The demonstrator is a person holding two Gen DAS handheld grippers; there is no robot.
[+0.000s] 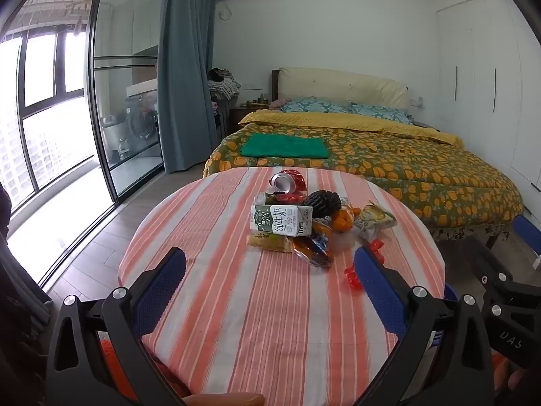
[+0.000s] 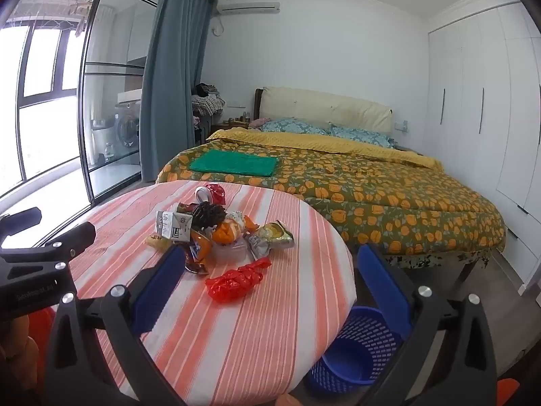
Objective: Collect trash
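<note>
The left gripper (image 1: 268, 264) is held with its jaws spread wide and nothing between them, tilted somewhat downward. Its blue pads (image 1: 162, 280) are seen at seven and five o'clock of the left wrist view. The right gripper (image 2: 270, 264) is likewise held wide open and empty, angled slightly down. A fingertip (image 1: 223, 399) is glimpsed at six o'clock of the left wrist view. Part of the right gripper's frame is seen at four o'clock there.
</note>
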